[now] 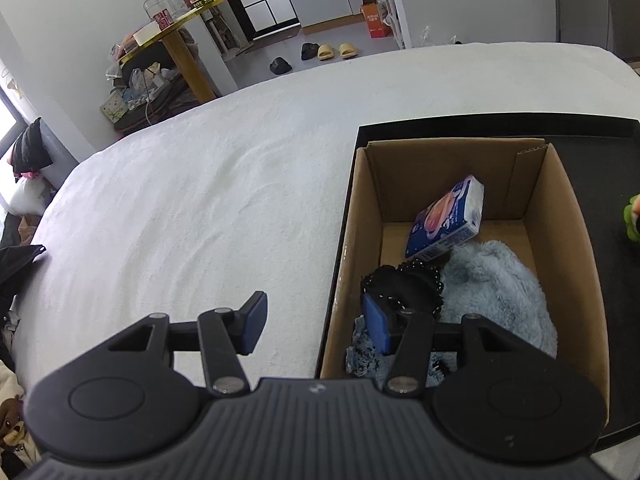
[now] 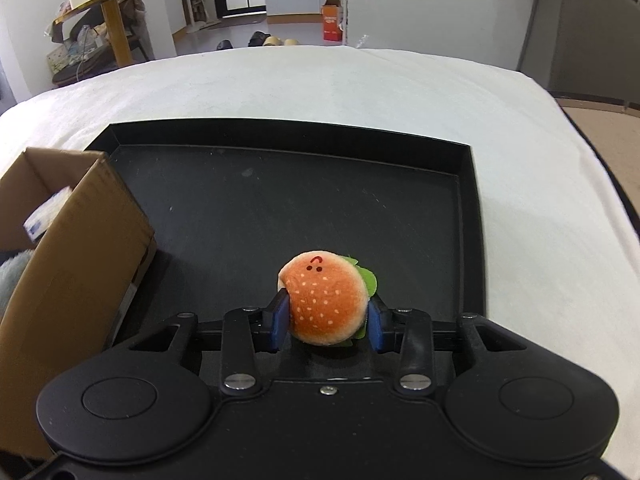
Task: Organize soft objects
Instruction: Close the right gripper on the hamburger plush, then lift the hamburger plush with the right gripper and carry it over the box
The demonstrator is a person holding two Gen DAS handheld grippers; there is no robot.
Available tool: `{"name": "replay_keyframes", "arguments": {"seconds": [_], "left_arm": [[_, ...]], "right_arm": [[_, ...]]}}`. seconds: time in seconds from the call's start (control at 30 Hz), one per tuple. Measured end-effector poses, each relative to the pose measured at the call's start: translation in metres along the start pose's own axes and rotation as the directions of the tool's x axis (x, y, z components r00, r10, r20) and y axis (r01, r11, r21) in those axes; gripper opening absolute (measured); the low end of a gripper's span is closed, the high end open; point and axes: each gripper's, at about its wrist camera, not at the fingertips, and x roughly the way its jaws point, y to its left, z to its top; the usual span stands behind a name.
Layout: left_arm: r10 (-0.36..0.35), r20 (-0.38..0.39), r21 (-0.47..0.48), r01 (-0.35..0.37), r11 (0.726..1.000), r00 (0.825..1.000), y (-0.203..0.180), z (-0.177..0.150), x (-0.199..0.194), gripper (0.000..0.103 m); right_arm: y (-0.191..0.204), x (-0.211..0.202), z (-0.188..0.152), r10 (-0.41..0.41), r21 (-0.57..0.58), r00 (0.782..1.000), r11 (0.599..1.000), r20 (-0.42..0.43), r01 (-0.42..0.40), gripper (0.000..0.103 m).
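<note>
The right gripper has its fingers clamped on a plush burger over the black tray, while the left gripper hangs with fingers apart, empty, straddling the box wall.

I can read almost no lettering. On the blue and white tissue pack with an orange picture, leaning in the brown cardboard box at the right of my left view, sits a barcode and tiny print, too small to read. The orange carton on the floor, top centre of my right view, carries white text, also illegible.
</note>
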Motion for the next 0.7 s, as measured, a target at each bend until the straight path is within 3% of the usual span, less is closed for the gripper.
{"name": "replay_keyframes", "arguments": {"seconds": [0.3, 0.7], "left_arm": [[-0.074, 0.020, -0.062, 0.075, 0.995, 0.997, 0.016, -0.008, -0.007, 0.052], [-0.140, 0.053, -0.102, 0.144, 0.984, 0.989, 0.028, -0.014, -0.011, 0.052]], "right_arm": [[0.004, -0.039, -0.009, -0.061, 0.062, 0.997, 0.996, 0.046, 0.059, 0.038], [0.021, -0.081, -0.010, -0.064, 0.129, 0.991, 0.990, 0.116, 0.049, 0.038]]}}
